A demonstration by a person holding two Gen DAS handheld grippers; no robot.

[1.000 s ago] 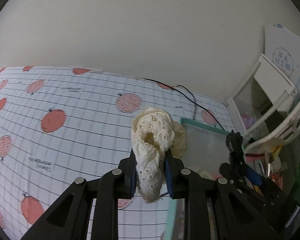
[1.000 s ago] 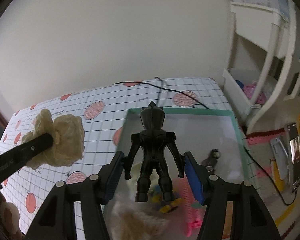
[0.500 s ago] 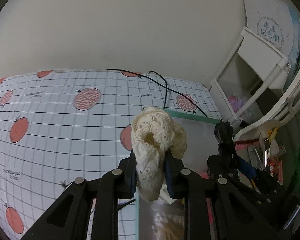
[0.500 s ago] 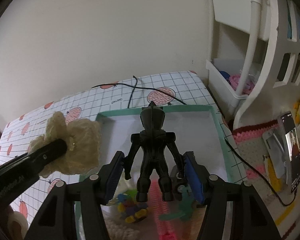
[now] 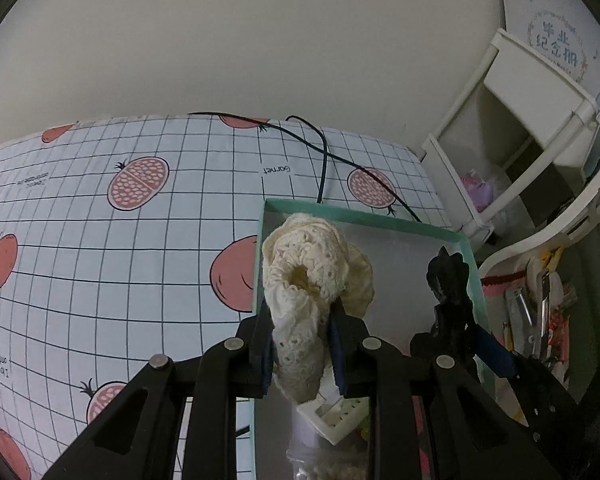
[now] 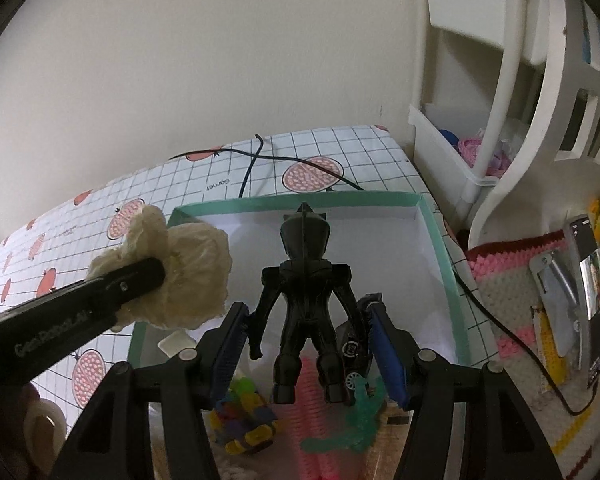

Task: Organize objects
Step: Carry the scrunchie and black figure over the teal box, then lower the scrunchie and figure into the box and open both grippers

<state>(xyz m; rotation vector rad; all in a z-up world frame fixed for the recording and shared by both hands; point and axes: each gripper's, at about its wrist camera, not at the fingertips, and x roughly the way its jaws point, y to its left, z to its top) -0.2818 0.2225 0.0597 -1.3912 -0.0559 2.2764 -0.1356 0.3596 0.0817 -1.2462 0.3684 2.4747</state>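
From the left wrist, the left tool pinches one cream lace cloth, which has moved from over the checked worktop to above the one green box. From the right wrist, the right tool squeezes one black toy figure by its arms; the figure has come lower into the box, above one green lizard toy and one block toy.

black gripper, blue finger pads, silver screws, white lettering
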